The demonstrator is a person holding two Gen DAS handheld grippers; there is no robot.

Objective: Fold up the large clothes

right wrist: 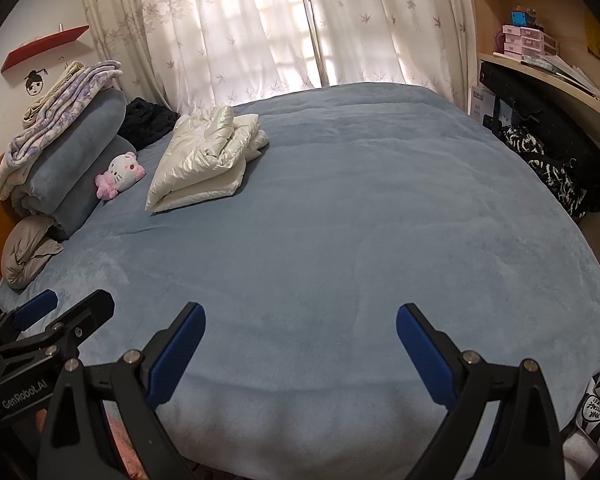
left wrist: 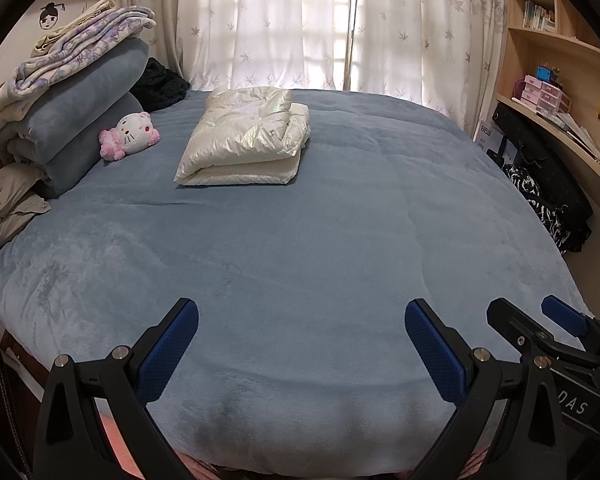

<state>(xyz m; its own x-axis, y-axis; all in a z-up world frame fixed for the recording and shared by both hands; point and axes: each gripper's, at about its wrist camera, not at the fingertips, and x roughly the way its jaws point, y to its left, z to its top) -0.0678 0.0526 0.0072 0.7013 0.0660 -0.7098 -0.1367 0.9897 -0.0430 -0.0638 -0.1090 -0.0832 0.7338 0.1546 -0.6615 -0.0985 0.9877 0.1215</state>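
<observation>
A shiny cream puffer jacket [left wrist: 246, 136] lies folded in a compact bundle on the far left part of the blue bedspread [left wrist: 300, 260]; it also shows in the right wrist view [right wrist: 204, 160]. My left gripper [left wrist: 302, 320] is open and empty, hovering over the bed's near edge, far from the jacket. My right gripper [right wrist: 300, 324] is open and empty too, beside the left one; it shows at the right edge of the left wrist view [left wrist: 536, 316], and the left gripper shows at the left edge of the right wrist view [right wrist: 74, 304].
At the headboard on the left are stacked blankets [left wrist: 72, 92], a plush cat toy [left wrist: 130, 134], a grey pillow [left wrist: 10, 204] and a black garment [left wrist: 160, 84]. Curtains [left wrist: 340, 20] hang behind the bed. Shelves [left wrist: 560, 60] and dark bags [left wrist: 548, 184] stand at the right.
</observation>
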